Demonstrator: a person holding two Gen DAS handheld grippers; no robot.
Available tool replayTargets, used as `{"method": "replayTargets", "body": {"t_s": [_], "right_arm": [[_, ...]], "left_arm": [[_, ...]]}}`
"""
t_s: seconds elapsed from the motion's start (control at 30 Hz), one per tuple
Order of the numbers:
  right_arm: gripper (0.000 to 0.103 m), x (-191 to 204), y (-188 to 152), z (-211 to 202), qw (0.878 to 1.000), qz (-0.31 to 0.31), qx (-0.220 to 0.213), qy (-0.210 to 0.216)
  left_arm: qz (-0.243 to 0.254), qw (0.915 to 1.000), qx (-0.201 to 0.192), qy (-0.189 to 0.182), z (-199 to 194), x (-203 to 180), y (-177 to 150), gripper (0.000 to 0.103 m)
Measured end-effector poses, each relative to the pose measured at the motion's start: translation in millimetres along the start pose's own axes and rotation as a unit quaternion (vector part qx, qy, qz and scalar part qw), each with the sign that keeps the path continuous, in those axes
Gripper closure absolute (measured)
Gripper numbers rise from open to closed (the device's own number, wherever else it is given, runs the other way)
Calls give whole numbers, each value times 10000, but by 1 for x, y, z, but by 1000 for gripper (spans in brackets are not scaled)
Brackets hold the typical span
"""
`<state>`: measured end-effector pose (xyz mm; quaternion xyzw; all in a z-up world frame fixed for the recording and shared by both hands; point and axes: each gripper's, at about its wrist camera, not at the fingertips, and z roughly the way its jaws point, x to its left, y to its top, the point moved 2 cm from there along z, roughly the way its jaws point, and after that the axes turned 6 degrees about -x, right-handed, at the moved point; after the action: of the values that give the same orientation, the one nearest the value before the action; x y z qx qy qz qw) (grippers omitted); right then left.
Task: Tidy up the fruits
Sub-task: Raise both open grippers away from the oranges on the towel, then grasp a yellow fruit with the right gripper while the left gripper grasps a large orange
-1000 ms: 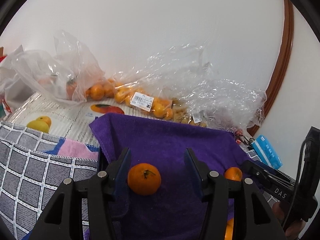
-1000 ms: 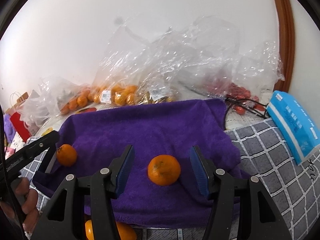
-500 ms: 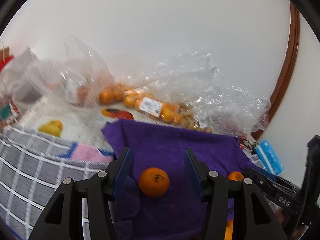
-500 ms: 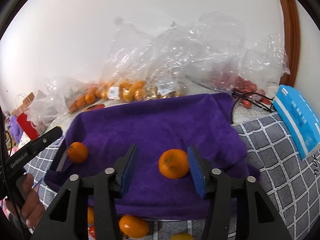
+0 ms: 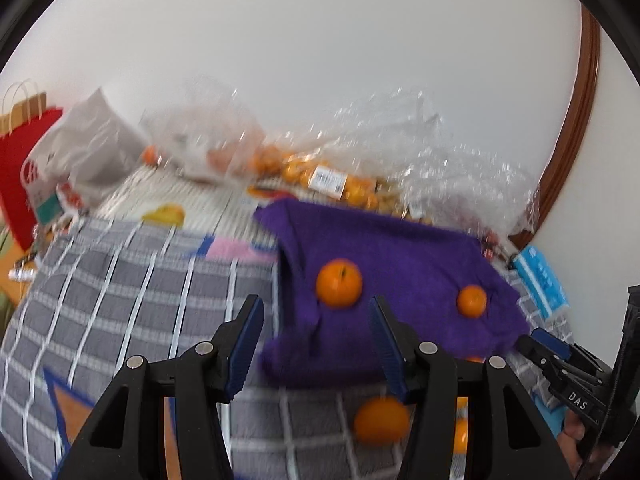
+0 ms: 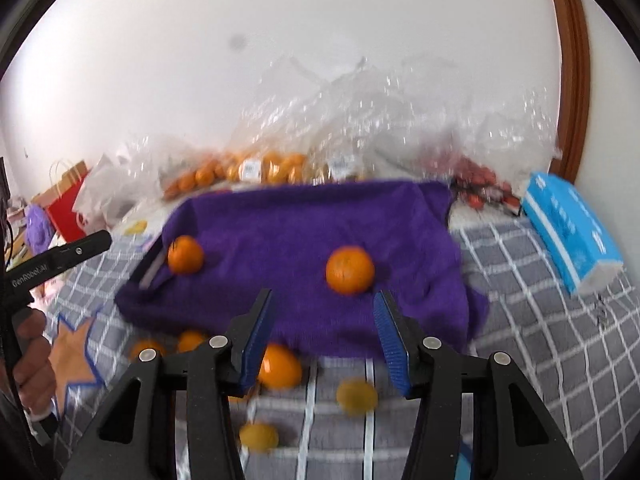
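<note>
We see a grey checked cover [image 6: 552,320] spread below a white wall [image 6: 320,60], with a purple towel [image 6: 320,224] laid on it. Clear bags [image 6: 360,120] of fruit are heaped along the wall, a blue pack [image 6: 568,228] lies right of the towel, and a red bag [image 5: 16,176] stands far left.

2 oranges sit on the towel, well apart: a stalked one [image 5: 339,283] near its left edge, another [image 6: 350,271] toward the middle. Both are round, bright and blurred. More fruit [image 6: 278,366] lies loose on the cover just before the towel's near edge.

Our left gripper [image 5: 316,344] and right gripper [image 6: 324,336] point down at the towel's near edge. Each has its blue pads parted and grips nothing; both oranges lie beyond the tips.
</note>
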<state>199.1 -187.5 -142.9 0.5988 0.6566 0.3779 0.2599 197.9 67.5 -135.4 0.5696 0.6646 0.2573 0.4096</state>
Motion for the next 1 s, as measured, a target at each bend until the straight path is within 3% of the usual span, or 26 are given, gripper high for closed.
{"method": "replayTargets", "body": {"t_s": [0.2, 0.3, 0.57, 0.73, 1.0], "right_arm": [[55, -10, -33, 13, 9992, 56, 382, 70], [75, -11, -41, 26, 9972, 53, 741, -75], [75, -11, -41, 12, 9993, 41, 380, -35], [75, -21, -41, 9, 9989, 269, 389, -30], [75, -16, -45, 21, 9974, 111, 688, -164]], "left_arm": [[-11, 9994, 330, 60, -12, 8, -36, 51], [55, 9991, 415, -8, -19, 5, -48, 51], [334, 9962, 677, -445, -9, -30, -61, 51], [496, 9931, 978, -413, 13, -44, -72, 51], [650, 9925, 1027, -163, 20, -48, -78, 50]]}}
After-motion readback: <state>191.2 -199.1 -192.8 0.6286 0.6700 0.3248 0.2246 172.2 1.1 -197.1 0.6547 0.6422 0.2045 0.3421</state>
